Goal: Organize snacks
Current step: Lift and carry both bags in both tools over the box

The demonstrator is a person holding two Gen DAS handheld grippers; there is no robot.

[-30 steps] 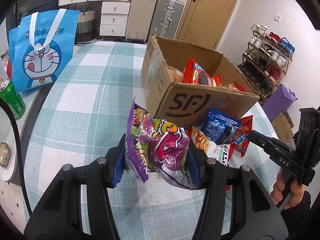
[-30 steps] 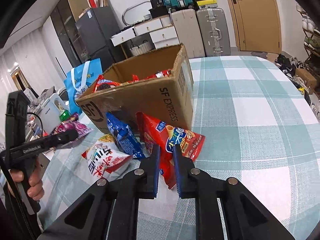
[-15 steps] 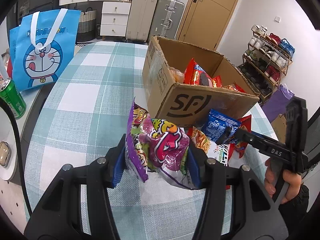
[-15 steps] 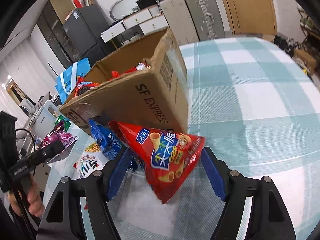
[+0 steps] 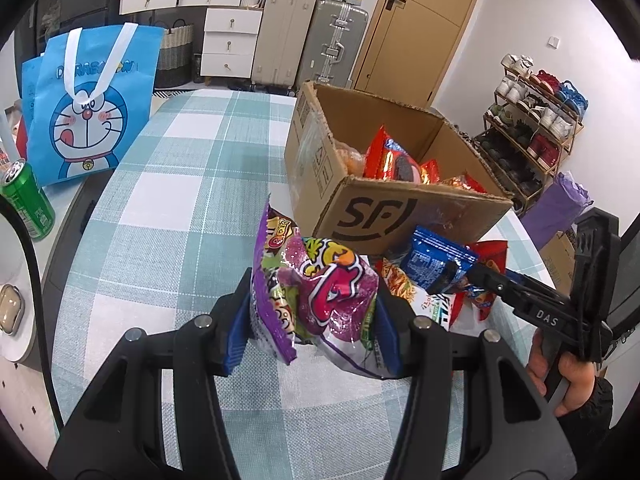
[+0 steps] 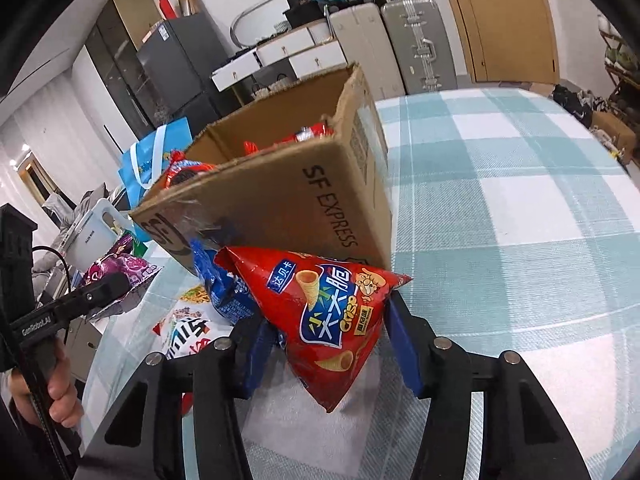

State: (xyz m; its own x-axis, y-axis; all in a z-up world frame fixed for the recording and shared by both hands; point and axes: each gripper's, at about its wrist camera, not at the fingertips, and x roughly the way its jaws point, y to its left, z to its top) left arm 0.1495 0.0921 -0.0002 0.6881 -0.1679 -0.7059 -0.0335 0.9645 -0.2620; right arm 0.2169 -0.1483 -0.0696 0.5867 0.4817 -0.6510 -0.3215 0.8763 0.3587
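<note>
L gripper [image 5: 314, 322] clamps purple bag [image 5: 320, 292], R gripper [image 6: 326, 346] closing on red cone-snack bag [image 6: 326, 312] – label only in R view

Both grippers [image 5: 314, 320] [image 6: 326, 344] mid-width, angled downward

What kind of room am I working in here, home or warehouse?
Most likely a home, a living or dining area near the entrance: a table with a checked cloth, a shoe rack full of shoes beside a wooden door, and suitcases parked against white drawers.
</note>
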